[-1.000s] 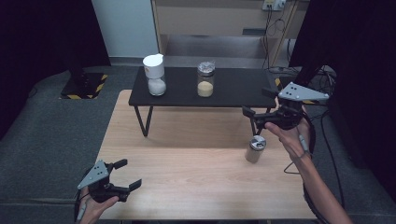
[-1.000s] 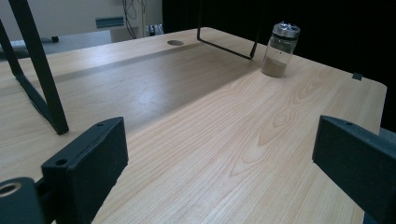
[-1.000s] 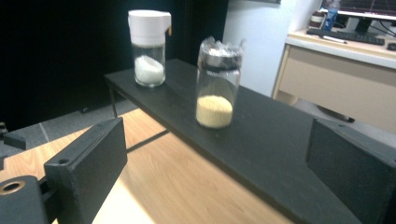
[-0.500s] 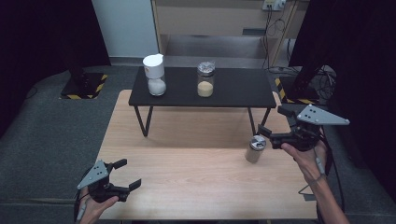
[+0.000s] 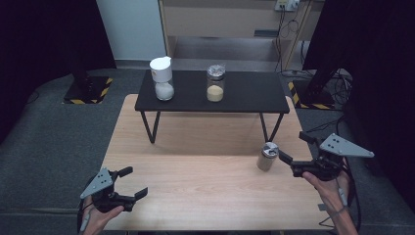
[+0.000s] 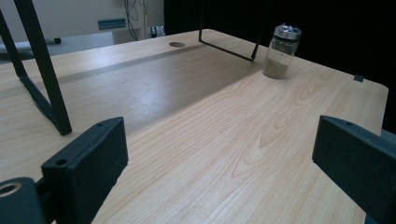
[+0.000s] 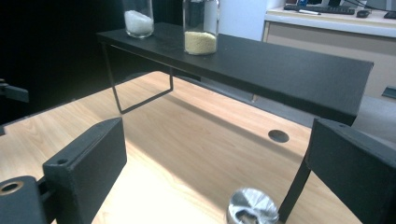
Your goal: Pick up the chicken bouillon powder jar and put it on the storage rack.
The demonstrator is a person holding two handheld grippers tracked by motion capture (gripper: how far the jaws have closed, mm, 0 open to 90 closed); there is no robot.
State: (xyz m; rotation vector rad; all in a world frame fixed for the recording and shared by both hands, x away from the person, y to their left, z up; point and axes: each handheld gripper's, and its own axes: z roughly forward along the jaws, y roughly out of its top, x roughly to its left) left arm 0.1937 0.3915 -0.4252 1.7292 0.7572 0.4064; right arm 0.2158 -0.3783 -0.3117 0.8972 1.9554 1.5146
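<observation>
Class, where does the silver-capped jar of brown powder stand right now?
In the high view, the silver-capped jar stands on the wooden table, right side, just left of the open right gripper, before the black shelf.

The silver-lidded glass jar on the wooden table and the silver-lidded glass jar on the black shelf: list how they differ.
The silver-lidded glass jar on the wooden table holds brownish-grey powder; the silver-lidded glass jar on the black shelf holds pale yellow grains. The first stands low on the light wooden table, just in front of the open right gripper; the second stands raised on the black shelf, beside a white-lidded jar. Both stand upright, lids on.
</observation>
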